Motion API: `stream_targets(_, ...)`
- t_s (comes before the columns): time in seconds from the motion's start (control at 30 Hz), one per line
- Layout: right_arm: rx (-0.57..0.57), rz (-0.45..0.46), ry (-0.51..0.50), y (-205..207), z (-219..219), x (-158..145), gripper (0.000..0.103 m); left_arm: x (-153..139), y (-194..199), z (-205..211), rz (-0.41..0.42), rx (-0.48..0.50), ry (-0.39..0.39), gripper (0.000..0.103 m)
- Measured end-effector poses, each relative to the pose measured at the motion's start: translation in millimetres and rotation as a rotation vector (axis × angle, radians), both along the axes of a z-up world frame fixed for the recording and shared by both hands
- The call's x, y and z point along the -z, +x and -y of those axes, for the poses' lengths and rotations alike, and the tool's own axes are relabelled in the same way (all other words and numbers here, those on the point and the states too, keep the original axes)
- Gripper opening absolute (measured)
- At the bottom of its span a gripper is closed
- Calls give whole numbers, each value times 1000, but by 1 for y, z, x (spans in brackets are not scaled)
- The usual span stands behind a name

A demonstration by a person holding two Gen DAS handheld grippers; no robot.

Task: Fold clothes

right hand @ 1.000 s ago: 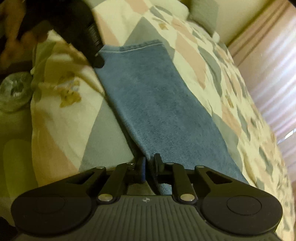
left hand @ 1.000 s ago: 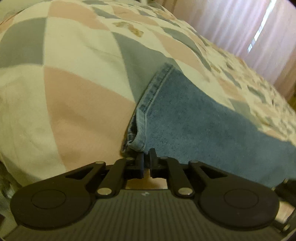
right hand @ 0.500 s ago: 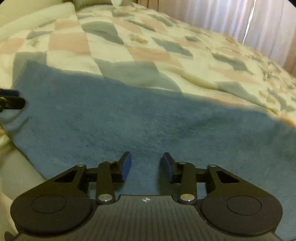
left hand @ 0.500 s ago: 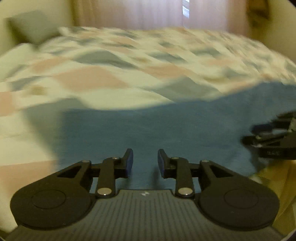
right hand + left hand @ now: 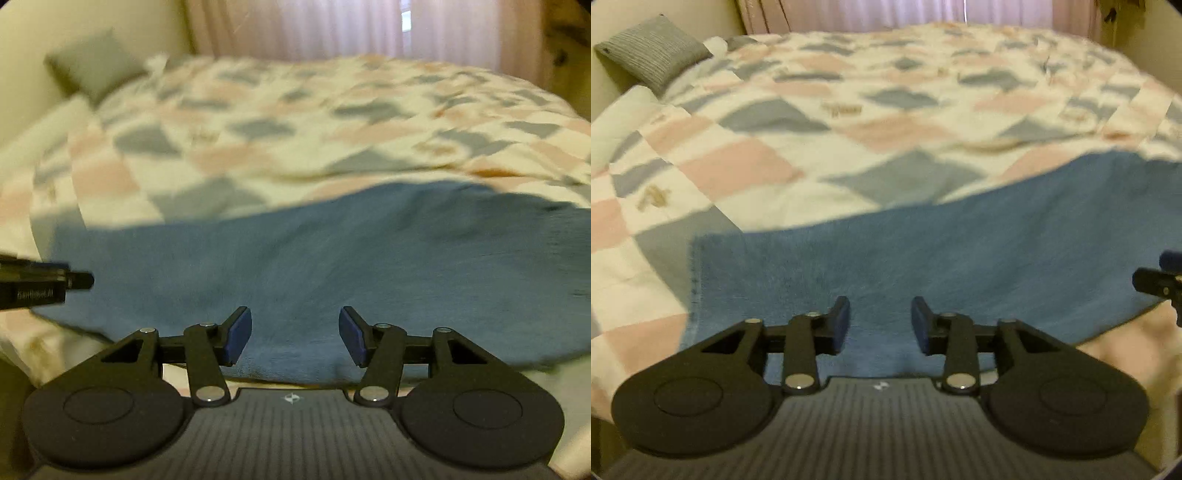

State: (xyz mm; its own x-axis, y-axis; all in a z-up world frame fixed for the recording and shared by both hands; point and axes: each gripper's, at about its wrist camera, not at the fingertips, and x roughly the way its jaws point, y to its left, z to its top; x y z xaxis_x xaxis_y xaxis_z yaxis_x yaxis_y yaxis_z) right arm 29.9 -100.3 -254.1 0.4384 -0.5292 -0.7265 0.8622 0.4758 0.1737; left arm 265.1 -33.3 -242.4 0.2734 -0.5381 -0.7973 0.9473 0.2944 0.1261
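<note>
Grippers: left gripper (image 5: 880, 325) and right gripper (image 5: 295, 338) both have their jaws apart, with nothing between them; each hangs just above the near edge of the bed.
Garment: blue denim piece (image 5: 942, 266), seemingly jeans already folded lengthwise, lies flat as a long band across the near edge of the bed. It runs left to right, directly ahead of and below both grippers.
Hem: stitched end (image 5: 696, 280) sits toward the left side of the bed, left of the left gripper.
Other tool: in the left wrist view the right gripper's tip shows at the far right over the denim; in the right wrist view the left one shows at the far left.
Step in hand: likely choosing fresh grasp points for a crosswise fold. It would go best if each gripper pinched all layers at one end, lifted evenly, and laid edge on edge.
Bed: patchwork quilt (image 5: 886, 122) in pink, grey and cream stretches beyond the denim.
Far edge: grey cushion (image 5: 652, 51) at the far left corner; curtains (image 5: 332, 27) behind. The right wrist view is blurred.
</note>
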Motion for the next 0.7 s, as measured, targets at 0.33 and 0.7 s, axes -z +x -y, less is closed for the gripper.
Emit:
stream_targets(0.33, 155, 66, -44, -92, -69, -117, 79, -121, -80, -50, -33, 25, -65, 67)
stream_targets(0.7, 161, 8, -171, -71, -85, -183, 90, -201, -86, -76, 31, 80, -163, 79)
